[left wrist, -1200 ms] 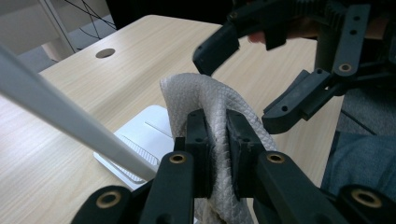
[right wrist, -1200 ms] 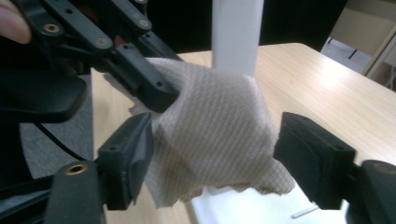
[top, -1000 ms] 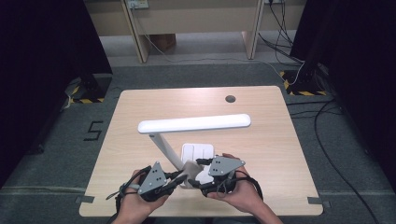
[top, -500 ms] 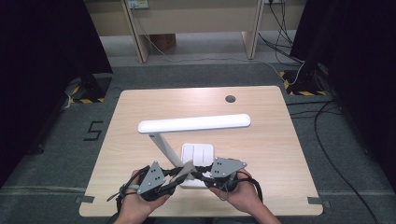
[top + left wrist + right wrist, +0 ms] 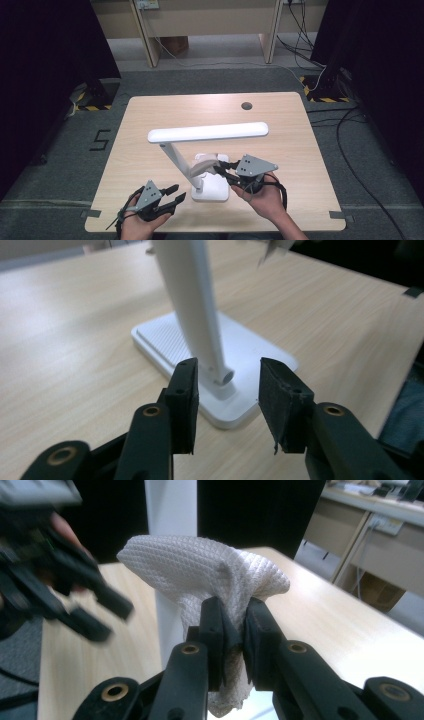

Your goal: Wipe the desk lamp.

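**Inspector:** Cloth [image 5: 200, 565] first. White, woven in a waffle texture, it is pinched in the right tool [image 5: 234, 625], whose jaws are clamped together on a bunched fold. The right gripper view shows the pads [image 5: 212, 630] pressing the fabric from both sides, with the rest billowing above them and a tail hanging below.

**Clerk:** And where does that put it on the bench [image 5: 150, 125]?

**Inspector:** In the high view the cloth [image 5: 207, 161] sits just above the lamp base [image 5: 215, 190], close beside the lower part of the lamp stem [image 5: 175, 160]. Whether it touches the stem I cannot tell. The right tool [image 5: 222, 172] comes in from the right, over the base.

**Clerk:** Left side?

**Inspector:** The left tool [image 5: 175, 194] is low at the near edge of the bench, left of the base and clear of it. Its jaws stand apart and have just been opening. Nothing is gripped between them. The left gripper view looks along the left tool [image 5: 227, 390] at the foot of the stem [image 5: 192, 310], where a small hinge joins it to the flat white base [image 5: 160, 337]; both lie beyond the fingertips, not between the pads.

**Clerk:** Lamp condition?

**Inspector:** Upright on its base, stem leaning left, with the long white lamp head [image 5: 207, 132] lying level across the middle of the bench. A dark round grommet [image 5: 246, 106] sits in the bench near its far edge, well apart from everything else.
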`<state>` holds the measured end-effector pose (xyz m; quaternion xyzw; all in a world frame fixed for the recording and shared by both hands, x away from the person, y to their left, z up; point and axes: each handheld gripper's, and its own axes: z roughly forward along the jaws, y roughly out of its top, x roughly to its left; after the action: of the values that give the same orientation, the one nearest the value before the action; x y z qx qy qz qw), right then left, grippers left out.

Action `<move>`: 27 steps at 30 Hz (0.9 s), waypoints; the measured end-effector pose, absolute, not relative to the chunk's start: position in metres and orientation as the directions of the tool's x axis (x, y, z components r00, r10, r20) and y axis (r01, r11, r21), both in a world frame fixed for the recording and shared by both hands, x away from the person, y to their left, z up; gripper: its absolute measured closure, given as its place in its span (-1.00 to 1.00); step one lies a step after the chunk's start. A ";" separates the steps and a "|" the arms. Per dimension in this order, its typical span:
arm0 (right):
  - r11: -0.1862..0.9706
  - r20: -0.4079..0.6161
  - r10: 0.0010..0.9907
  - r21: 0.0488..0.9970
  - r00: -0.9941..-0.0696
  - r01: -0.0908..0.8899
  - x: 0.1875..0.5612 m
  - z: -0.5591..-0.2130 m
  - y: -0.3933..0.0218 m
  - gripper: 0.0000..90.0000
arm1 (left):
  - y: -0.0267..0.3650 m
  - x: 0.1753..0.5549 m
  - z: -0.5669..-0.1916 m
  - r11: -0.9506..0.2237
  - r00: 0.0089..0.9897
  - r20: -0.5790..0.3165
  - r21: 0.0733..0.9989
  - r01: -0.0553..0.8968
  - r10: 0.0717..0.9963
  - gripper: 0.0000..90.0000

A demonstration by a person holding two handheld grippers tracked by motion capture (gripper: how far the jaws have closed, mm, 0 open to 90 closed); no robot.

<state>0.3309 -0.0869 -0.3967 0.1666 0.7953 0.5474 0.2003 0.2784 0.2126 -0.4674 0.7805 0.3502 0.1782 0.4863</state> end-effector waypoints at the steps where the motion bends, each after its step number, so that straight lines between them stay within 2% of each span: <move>1: 0.344 -0.140 0.485 0.938 -0.863 0.042 0.331 -0.394 -0.086 0.79 | 0.210 0.285 -0.473 -0.291 0.696 -0.075 0.872 0.393 0.714 0.27; 5: 0.342 -0.166 0.482 0.939 -0.860 0.010 0.335 -0.383 -0.080 0.79 | 0.204 0.297 -0.486 -0.317 0.716 -0.099 0.848 0.424 0.691 0.20; 10: 0.339 -0.174 0.473 0.941 -0.864 -0.004 0.336 -0.374 -0.073 0.79 | 0.198 0.305 -0.497 -0.341 0.735 -0.093 0.842 0.419 0.672 0.17; 27: 0.335 -0.183 0.471 0.942 -0.863 -0.017 0.340 -0.367 -0.062 0.79 | 0.186 0.321 -0.512 -0.364 0.757 -0.088 0.836 0.410 0.648 0.30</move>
<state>0.3401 -0.0622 -0.3667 0.1442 0.7874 0.5581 0.2186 0.3206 0.1862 -0.5120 0.8158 0.3241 0.1290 0.4613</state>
